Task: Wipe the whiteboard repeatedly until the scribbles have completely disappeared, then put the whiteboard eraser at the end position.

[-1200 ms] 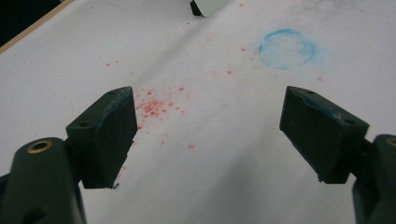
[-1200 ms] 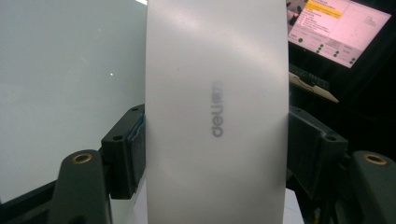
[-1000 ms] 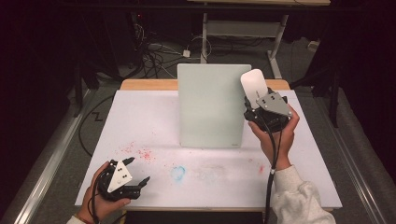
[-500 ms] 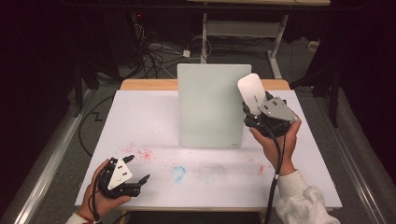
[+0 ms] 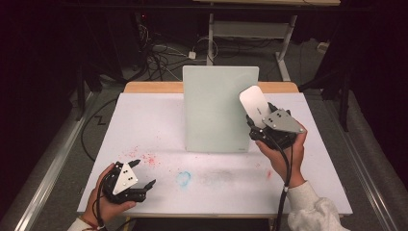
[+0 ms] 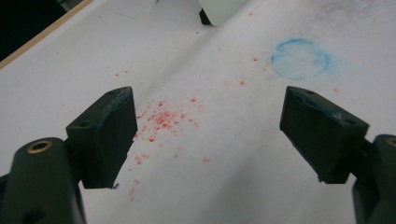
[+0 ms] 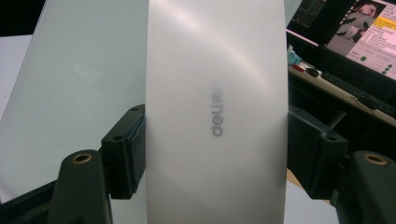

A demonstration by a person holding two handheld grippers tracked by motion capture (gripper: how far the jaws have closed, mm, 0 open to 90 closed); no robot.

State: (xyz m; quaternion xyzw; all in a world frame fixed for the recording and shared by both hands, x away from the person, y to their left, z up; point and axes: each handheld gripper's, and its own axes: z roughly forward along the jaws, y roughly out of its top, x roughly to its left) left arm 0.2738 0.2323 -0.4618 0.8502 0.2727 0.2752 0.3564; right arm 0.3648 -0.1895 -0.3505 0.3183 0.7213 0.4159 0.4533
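Eraser (image 7: 215,112), smooth white, rounded end, grey "deli" lettering, clamped in right hand-held gripper (image 5: 263,126)

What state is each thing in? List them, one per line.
Whiteboard eraser: held off the table, clamped between the jaws.
Right gripper: shut on the eraser.
Left gripper: open, nothing between the jaws.
Glass board: standing upright, surface clean.
Table: smudged with red specks and a blue ring.
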